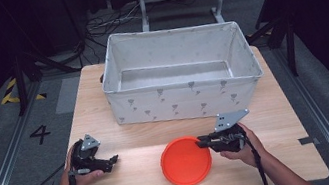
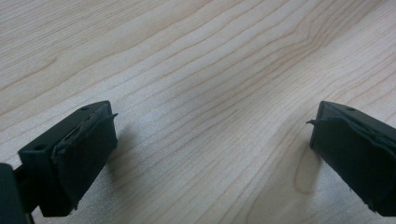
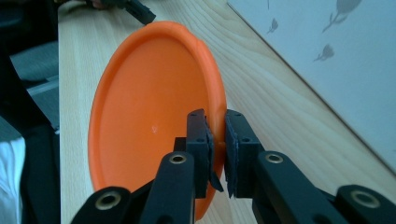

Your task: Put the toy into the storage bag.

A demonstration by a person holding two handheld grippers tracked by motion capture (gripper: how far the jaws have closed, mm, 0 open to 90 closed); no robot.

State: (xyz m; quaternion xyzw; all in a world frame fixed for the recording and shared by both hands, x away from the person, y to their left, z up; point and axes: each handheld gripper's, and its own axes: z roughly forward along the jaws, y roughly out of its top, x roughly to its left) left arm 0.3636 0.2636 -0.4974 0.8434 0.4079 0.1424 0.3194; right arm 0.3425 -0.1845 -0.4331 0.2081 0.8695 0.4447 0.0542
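High view: orange plate (image 1: 185, 161) near the front edge of the desk (image 1: 102, 98), between the two hands, right tool (image 1: 202, 142) at its right rim. Right gripper view: jaws together on that rim, pads clamped either side of the thin lip, plate (image 3: 149, 116) seen edge-up because the camera is rolled with the hand. Rim grip probably chosen because a shallow plate lying flat offers nothing else to pinch; a hold at one edge means the far side will likely sag or swing once lifted.

Left tool (image 1: 113, 159) low over the desk at the left, well apart from the plate. Left gripper view: jaws wide apart, bare wood (image 2: 201, 70) between them, nothing held. Seemingly parked out of the way, free to steady the plate if needed.

Fabric bin (image 1: 179, 72) behind the plate, open top, inside bare as far as seen. Likely the destination, being just beyond the plate. Wall tall, so a clear lift over the near edge called for.
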